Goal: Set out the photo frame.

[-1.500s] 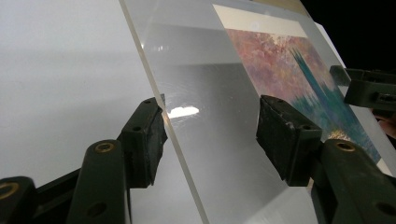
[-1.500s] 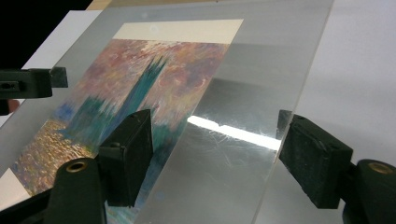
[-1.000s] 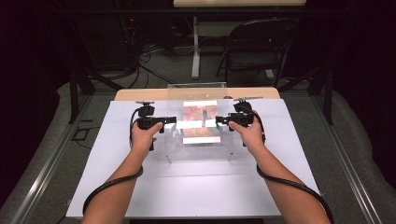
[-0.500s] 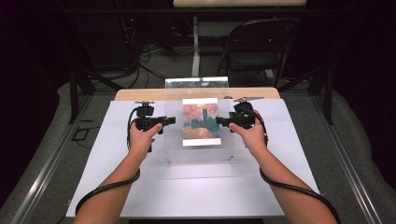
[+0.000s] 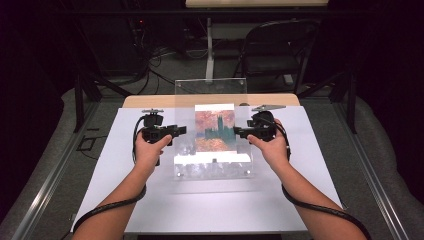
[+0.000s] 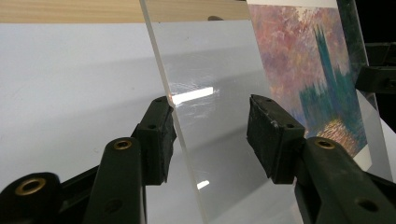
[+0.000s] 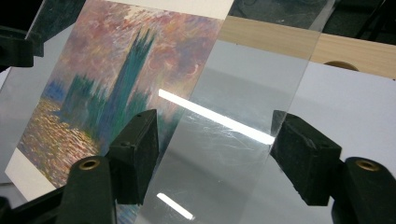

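Clear acrylic makes the upper sheet (image 5: 212,107) of a picture frame; it stands tilted over the white table (image 5: 200,200), its far edge raised, its near edge low by a second clear sheet (image 5: 212,167) that lies flat. A painted print of a dark tower under a pink sky (image 5: 215,131) seems to lean behind it. The sheet's long axis runs across the table, from hand to hand. The left gripper (image 5: 176,131) meets its left edge and the right gripper (image 5: 241,132) its right edge. Both jaw pairs have just been closing, yet each stands half wide around its edge, one pad touching, the other apart. Both hands are equally near.
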`<action>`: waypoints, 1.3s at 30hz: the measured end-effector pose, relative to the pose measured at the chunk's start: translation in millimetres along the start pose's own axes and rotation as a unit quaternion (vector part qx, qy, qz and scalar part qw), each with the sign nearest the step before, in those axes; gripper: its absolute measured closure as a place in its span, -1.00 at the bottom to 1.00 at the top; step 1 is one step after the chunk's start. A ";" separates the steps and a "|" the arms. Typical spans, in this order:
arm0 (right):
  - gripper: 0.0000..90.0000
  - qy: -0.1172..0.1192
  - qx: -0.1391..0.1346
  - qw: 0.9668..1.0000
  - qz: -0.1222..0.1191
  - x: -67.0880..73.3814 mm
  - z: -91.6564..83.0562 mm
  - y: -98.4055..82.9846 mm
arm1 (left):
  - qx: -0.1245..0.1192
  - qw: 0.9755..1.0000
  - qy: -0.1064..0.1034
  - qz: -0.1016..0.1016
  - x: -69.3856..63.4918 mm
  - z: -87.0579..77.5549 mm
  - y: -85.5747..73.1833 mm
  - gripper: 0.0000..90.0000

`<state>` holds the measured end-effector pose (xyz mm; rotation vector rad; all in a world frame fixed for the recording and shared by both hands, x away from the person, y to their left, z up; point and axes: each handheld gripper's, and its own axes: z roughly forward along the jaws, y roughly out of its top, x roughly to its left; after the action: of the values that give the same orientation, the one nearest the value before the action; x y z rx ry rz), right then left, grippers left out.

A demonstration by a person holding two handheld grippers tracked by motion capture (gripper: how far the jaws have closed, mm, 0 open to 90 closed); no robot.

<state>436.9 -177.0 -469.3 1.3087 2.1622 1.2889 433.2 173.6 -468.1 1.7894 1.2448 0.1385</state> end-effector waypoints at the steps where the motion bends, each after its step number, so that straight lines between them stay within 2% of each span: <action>1: -0.24 -0.001 0.000 1.000 0.000 0.6 -1.7 0.1 | -0.002 1.000 -0.001 -0.001 -0.5 -1.0 -0.5 0.17; 17: -0.07 -0.002 -0.019 1.000 -0.012 10.6 -25.1 -5.3 | -0.020 1.000 -0.005 0.023 -10.8 -17.2 -8.1 0.26; 27: 0.04 0.002 -0.027 1.000 -0.011 14.3 -35.9 -8.2 | -0.031 0.999 -0.012 0.031 -15.0 -27.1 -14.2 0.32; 39: 0.14 0.001 -0.040 0.999 -0.025 22.0 -50.9 -14.2 | -0.043 0.998 -0.018 0.048 -22.3 -40.6 -23.3 0.39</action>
<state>384.7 -188.8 -448.8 1.2142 2.1084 1.3426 384.3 182.4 -453.3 1.7701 1.1117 0.2113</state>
